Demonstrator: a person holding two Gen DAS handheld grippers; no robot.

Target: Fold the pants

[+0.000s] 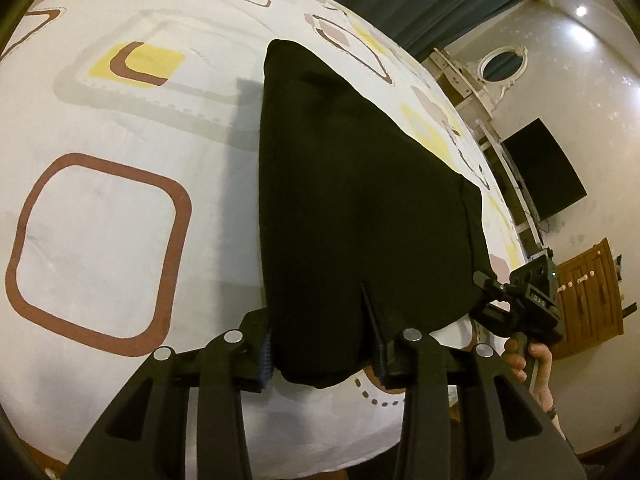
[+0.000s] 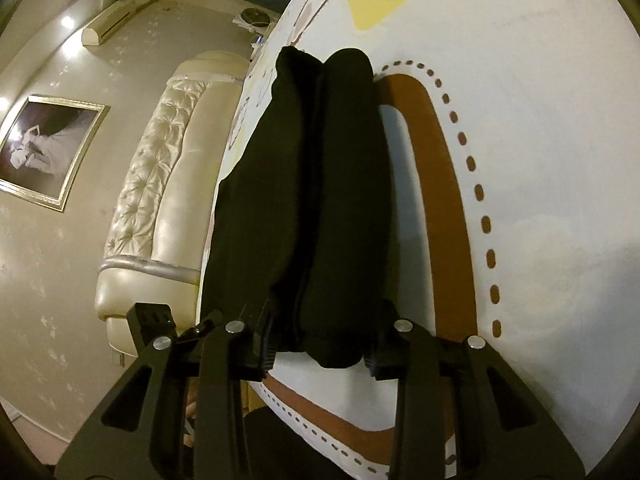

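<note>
The bed sheet (image 1: 120, 128), white with brown and yellow squares, fills my view. The black pants (image 1: 352, 200) stretch across it from six toward twelve o'clock. My left gripper (image 1: 320, 344) pinches their near edge; my right gripper (image 2: 320, 344) clamps a bunched fold at six o'clock.

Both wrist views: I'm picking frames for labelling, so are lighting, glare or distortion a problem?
Left wrist view: strong fisheye bulge curves the bedsheet; black pants show almost no fold detail; ceiling lights glare top right. Right wrist view: same bulge, dim warm light, glare top left; pants nearly featureless.
</note>
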